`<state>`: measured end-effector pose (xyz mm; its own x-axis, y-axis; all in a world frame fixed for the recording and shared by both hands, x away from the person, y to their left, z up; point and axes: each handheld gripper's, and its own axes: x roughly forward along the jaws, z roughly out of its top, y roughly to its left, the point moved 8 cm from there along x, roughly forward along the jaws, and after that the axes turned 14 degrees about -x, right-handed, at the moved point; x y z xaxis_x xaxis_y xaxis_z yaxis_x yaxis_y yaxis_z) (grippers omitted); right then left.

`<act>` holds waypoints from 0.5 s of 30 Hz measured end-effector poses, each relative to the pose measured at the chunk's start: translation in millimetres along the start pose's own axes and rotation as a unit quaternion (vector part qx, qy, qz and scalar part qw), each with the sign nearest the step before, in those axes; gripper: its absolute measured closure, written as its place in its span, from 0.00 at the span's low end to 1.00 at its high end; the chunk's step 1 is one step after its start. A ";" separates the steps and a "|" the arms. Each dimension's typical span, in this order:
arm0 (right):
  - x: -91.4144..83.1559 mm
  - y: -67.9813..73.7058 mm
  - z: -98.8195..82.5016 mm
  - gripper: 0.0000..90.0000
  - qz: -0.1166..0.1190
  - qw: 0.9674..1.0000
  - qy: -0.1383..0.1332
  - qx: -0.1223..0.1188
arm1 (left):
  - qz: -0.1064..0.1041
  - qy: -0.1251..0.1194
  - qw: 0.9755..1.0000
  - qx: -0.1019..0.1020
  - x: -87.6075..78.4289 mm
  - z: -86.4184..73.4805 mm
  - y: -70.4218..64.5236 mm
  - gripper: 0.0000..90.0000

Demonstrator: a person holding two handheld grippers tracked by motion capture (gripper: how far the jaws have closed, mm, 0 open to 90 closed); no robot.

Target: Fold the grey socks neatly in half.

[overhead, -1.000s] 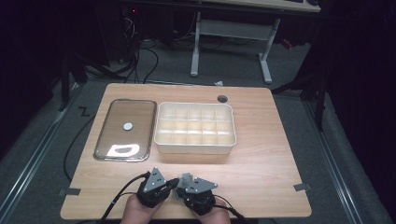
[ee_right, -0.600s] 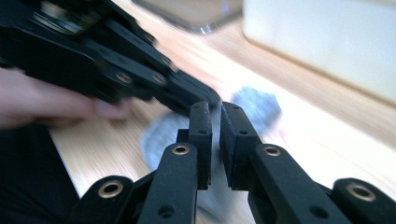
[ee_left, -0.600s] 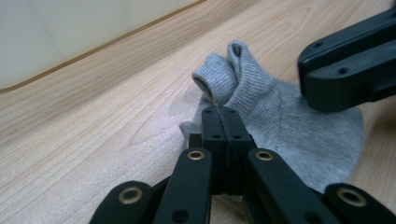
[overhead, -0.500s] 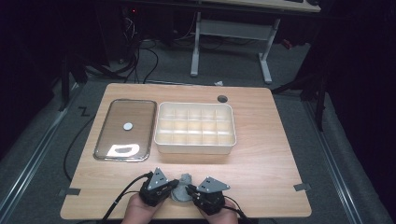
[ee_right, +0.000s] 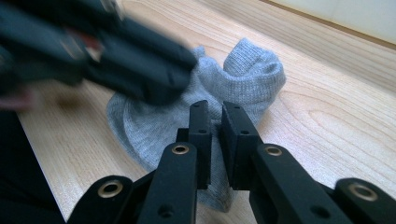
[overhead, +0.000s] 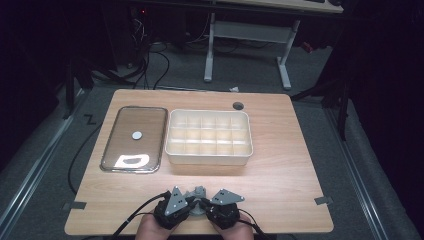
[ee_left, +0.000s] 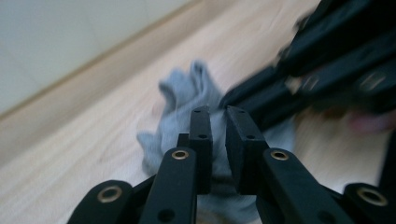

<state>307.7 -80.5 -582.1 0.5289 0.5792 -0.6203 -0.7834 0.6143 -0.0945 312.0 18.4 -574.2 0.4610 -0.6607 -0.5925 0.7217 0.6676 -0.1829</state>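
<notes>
From the high view, two hands sit at the near edge of the surface [overhead: 280,170], each with a gripper. The left gripper [overhead: 186,201] and the right gripper [overhead: 204,202] point in at each other, and a small grey sock [overhead: 198,192] lies bunched right between their fingers. Far ahead of the fingers stands a white box [overhead: 209,137] with many little cells, and a flat clear lid [overhead: 134,138] lies just beside it, ahead and to the left. In the left gripper view, the left gripper [ee_left: 218,122] has its fingers almost together, with just a thin gap, and they sit over the sock [ee_left: 180,100]. I cannot tell if they pinch the cloth. The right gripper [ee_left: 243,95] comes in blurry from the right and touches the sock just past the fingers. In the right gripper view, the right gripper [ee_right: 215,117] also has its fingers close with a thin gap, low on the sock [ee_right: 243,74], which lies crumpled on the wood. The left gripper [ee_right: 182,88] reaches in blurry from the left, its tip on the sock just ahead of the fingers.
</notes>
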 end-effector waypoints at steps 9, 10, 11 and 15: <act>7.3 -8.7 5.5 0.93 -0.007 1.000 0.009 -0.007 | 0.021 -0.008 1.000 0.001 4.5 1.4 17.6 0.90; 8.7 -10.1 6.5 0.93 -0.010 1.000 0.011 -0.007 | 0.020 -0.008 1.000 -0.005 5.7 2.3 19.0 0.90; 10.2 -12.0 7.6 0.93 -0.012 1.000 0.013 -0.007 | 0.018 -0.007 1.000 -0.008 6.0 2.5 20.1 0.90; 10.1 -14.4 9.6 0.88 -0.012 1.000 0.022 0.000 | -0.002 -0.004 1.000 -0.031 6.1 3.2 22.9 0.90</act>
<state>327.4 -78.3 -579.5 0.5318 0.5403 -0.6522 -0.7714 0.6268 -0.1097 333.1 28.5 -579.5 0.4625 -0.6665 -0.5847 0.6909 0.6843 -0.2335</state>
